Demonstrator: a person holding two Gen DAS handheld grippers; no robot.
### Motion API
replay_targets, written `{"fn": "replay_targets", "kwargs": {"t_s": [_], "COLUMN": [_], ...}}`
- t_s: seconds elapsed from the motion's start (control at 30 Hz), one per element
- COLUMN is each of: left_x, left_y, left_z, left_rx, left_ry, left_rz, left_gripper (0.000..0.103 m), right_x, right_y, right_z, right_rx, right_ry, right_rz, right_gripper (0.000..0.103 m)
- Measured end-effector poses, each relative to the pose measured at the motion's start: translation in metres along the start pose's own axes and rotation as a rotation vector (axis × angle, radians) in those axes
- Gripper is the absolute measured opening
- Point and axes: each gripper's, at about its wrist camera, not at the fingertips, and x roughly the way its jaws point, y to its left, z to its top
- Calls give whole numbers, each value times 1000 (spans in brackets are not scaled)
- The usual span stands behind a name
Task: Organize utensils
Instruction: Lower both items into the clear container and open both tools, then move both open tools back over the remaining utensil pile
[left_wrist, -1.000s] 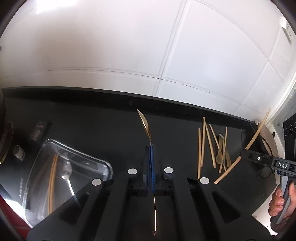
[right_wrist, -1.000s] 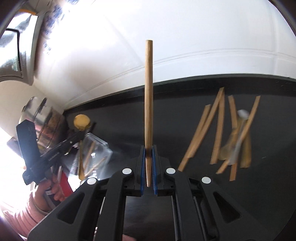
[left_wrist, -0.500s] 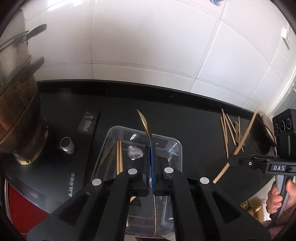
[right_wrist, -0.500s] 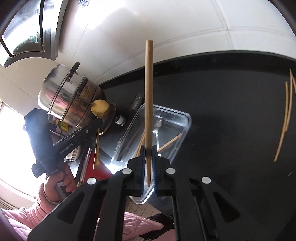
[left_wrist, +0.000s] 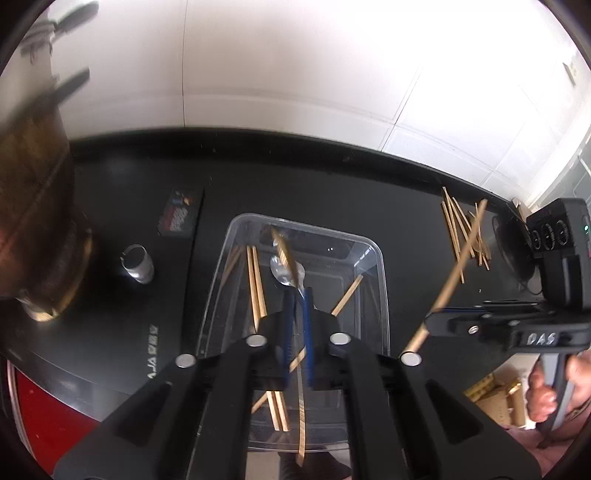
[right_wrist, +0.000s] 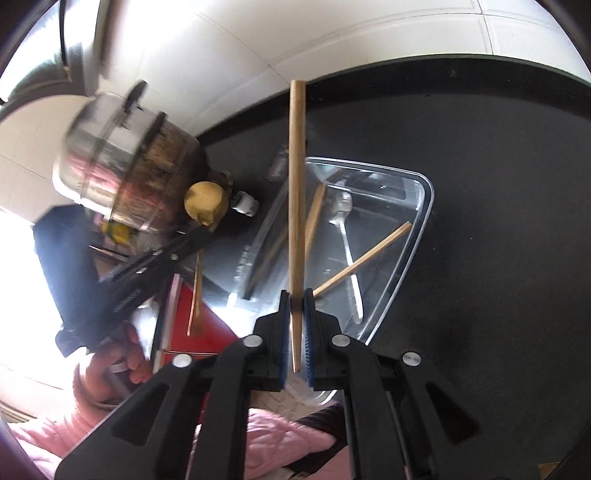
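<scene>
Both grippers now above container (left_wrist: 373, 251)

Left tool (left_wrist: 297, 295) is pointing forward and down, fingers (left_wrist: 289, 325) standing slightly apart around a thin handle; its hand (right_wrist: 127, 354) is wrapping the grip. Right tool (right_wrist: 295, 306) is angling down, pads pinching a stick; right hand (left_wrist: 554, 391) is gripping its handle

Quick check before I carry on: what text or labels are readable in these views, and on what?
"DAS": on the right gripper, left wrist view.
White lettering on the black cooktop: sideways, too distorted to read.
Label near the container: too blurred.
Right wrist view: nothing legible.
</scene>
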Motion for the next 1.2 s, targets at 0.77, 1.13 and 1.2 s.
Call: {"fn": "replay_targets", "kwargs": {"t_s": [0.77, 1.13, 1.2], "left_x": [87, 142, 155], "left_y": [-134, -232, -242], "left_z": [12, 20, 22], "left_rx": [261, 401, 373], "left_ry": [174, 264, 301], "left_rz": [-115, -135, -150], "left_gripper": [97, 97, 97], "right_x": [-113, -155, -161], "right_y": [-148, -221, -234], "right_z": [-100, -129, -126], "right_rx": [183, 311, 305], "right_ry": [-302, -240, -228], "right_rz": [-548, -790, -820], "right_gripper": [96, 96, 96]}}
